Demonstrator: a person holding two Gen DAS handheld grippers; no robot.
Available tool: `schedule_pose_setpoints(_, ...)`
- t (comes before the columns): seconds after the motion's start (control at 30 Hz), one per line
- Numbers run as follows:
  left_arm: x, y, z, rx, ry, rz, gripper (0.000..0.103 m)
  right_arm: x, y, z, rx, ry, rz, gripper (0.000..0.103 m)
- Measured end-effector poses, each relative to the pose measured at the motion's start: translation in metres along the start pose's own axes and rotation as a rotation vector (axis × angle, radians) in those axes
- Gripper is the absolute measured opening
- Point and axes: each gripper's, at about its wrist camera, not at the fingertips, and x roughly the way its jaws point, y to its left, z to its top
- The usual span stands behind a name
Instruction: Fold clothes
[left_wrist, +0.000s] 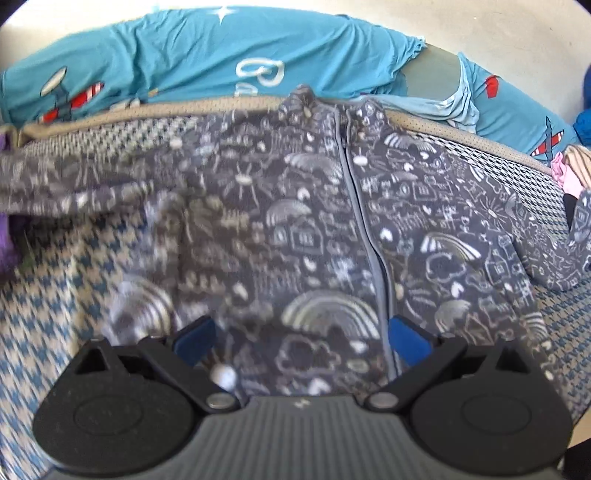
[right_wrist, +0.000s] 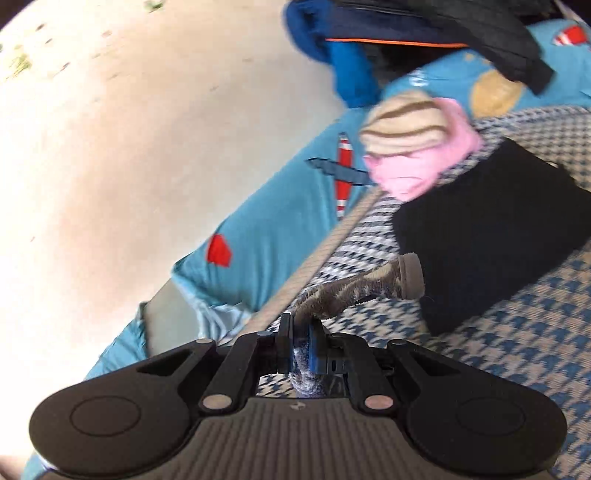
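**Left jaws spread over onesie; right jaws pinching its sleeve**

Left wrist view: grey onesie (left_wrist: 303, 229) with white doodle print (rainbows, clouds, houses) lies spread flat on a houndstooth mat (left_wrist: 55, 288), blue and cream. Zip (left_wrist: 364, 229) runs down the middle, collar end away from the camera, at the mat's tan edging (left_wrist: 147, 110). One sleeve extends to the left side of the frame, blurred; the other reaches to the right edge.

Left gripper (left_wrist: 301, 338): jaws spread wide, blue pads (left_wrist: 195, 338) well apart. Nothing is between them but the fabric below. Whether the tips touch the cloth, cannot tell. The zip passes just inside the right-hand pad.

Right wrist view: right gripper (right_wrist: 301, 345), jaws pressed nearly together, pinching a fold of the grey printed fabric. The sleeve (right_wrist: 354, 291) rises out of the jaws and extends forward, its cuff (right_wrist: 412, 275) hanging free above the mat (right_wrist: 517, 350), beside a folded black garment (right_wrist: 491, 229).

Surroundings: behind the mat, a turquoise sheet (left_wrist: 184, 51) with an aeroplane print and white lettering. Beyond the black garment, a pink and striped bundle (right_wrist: 417, 147), blurred. Further back, blue and dark clothes (right_wrist: 369, 40) in a heap. A purple item (left_wrist: 7, 236) sits at the left edge of the left wrist view. Pale wall (right_wrist: 129, 147) fills the left part of the right wrist view.
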Motion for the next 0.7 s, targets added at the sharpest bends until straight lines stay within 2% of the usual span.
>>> schedule_pose_setpoints(0.1, 0.000, 0.006, 0.012, 0.027, -0.028, 0.030, 0.100, 0.007, 0.021, -0.010, -0.049, 0.009, 0.070, 0.009)
schedule_pose_setpoints(0.27, 0.003, 0.029, 0.020, -0.097, -0.008, -0.013, 0.100, 0.020, 0.061, -0.032, -0.125, 0.032, 0.151, 0.009)
schedule_pose_setpoints(0.37, 0.001, 0.039, 0.022, -0.124, -0.012, -0.011, 0.100, 0.027, 0.090, -0.050, -0.204, 0.046, 0.195, 0.009)
schedule_pose_setpoints(0.53, -0.011, 0.057, 0.021, -0.158, -0.051, -0.004, 0.100, 0.027, 0.145, -0.090, -0.405, 0.063, 0.336, 0.009)
schedule_pose_setpoints(0.7, -0.020, 0.076, 0.017, -0.185, -0.073, 0.038, 0.100, 0.022, 0.188, -0.148, -0.602, 0.139, 0.484, 0.009)
